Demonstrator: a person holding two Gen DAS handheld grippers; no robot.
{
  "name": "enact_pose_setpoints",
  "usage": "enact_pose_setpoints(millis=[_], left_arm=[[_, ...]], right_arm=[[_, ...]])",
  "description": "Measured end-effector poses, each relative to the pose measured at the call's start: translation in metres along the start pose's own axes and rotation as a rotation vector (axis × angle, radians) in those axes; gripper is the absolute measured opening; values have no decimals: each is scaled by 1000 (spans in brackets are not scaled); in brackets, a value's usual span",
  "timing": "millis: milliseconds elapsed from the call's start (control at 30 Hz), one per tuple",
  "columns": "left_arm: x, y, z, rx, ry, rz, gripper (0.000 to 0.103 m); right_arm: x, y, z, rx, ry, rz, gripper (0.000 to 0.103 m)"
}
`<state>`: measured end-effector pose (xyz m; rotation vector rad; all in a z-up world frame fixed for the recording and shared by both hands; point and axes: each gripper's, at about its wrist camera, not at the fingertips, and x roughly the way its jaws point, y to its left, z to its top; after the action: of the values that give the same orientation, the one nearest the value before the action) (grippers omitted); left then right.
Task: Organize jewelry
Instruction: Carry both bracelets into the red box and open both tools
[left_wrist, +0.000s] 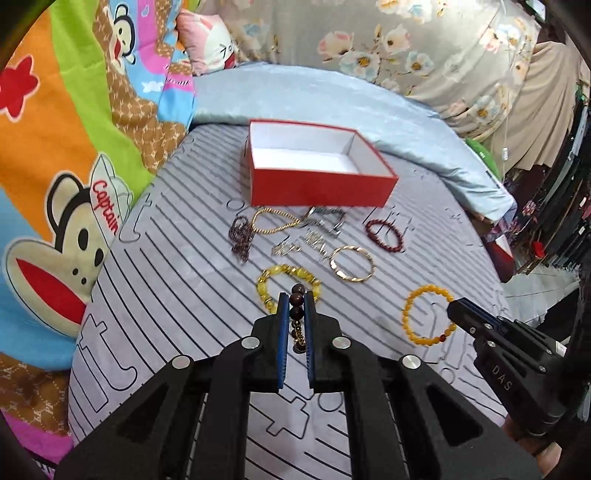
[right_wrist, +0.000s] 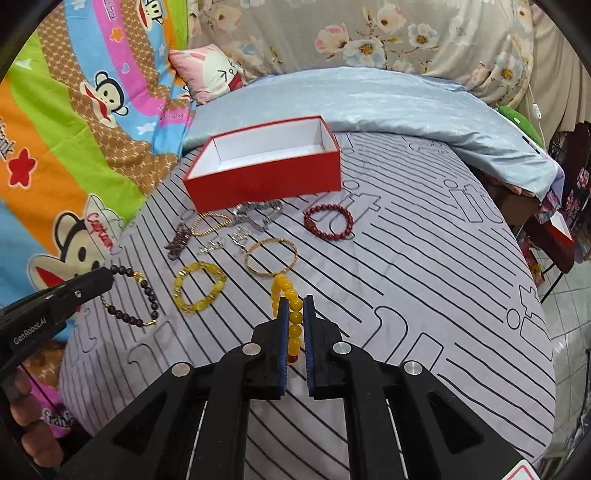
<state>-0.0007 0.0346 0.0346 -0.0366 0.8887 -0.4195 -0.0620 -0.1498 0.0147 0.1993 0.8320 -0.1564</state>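
My left gripper (left_wrist: 296, 295) is shut on a dark brown bead bracelet (left_wrist: 296, 314), lifted off the striped sheet. In the right wrist view that bracelet (right_wrist: 127, 315) hangs as a loop from the left gripper (right_wrist: 109, 275). An orange bead bracelet (right_wrist: 280, 284) is pinched in my shut right gripper (right_wrist: 296, 299), and its loop (left_wrist: 410, 302) dangles from the right gripper (left_wrist: 452, 308) at the right of the left wrist view. An open red box (left_wrist: 317, 184) with a white inside stands beyond, empty.
Between grippers and box lie a yellow bead bracelet (left_wrist: 288, 271), gold bangle (left_wrist: 352, 264), red bead bracelet (left_wrist: 384, 236), gold chain (left_wrist: 273, 221), dark chain (left_wrist: 242, 236) and silver pieces (left_wrist: 325, 221). A blue quilt (left_wrist: 332, 99) and cartoon blanket (left_wrist: 55, 147) border the sheet.
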Motion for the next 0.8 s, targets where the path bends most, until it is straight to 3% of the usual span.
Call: enact_pose_setpoints(millis=[233, 400, 600, 800], left_arm=[[-19, -19, 44, 75, -86, -12, 8], [1, -26, 95, 95, -132, 11, 8], [57, -21, 158, 78, -151, 35, 8], [134, -7, 206, 74, -108, 104, 8]], right_arm=[[-27, 5, 43, -5, -70, 53, 7], [-14, 0, 97, -5, -83, 99, 7], [49, -2, 162, -16, -63, 119, 7], [127, -3, 213, -13, -36, 116, 7]])
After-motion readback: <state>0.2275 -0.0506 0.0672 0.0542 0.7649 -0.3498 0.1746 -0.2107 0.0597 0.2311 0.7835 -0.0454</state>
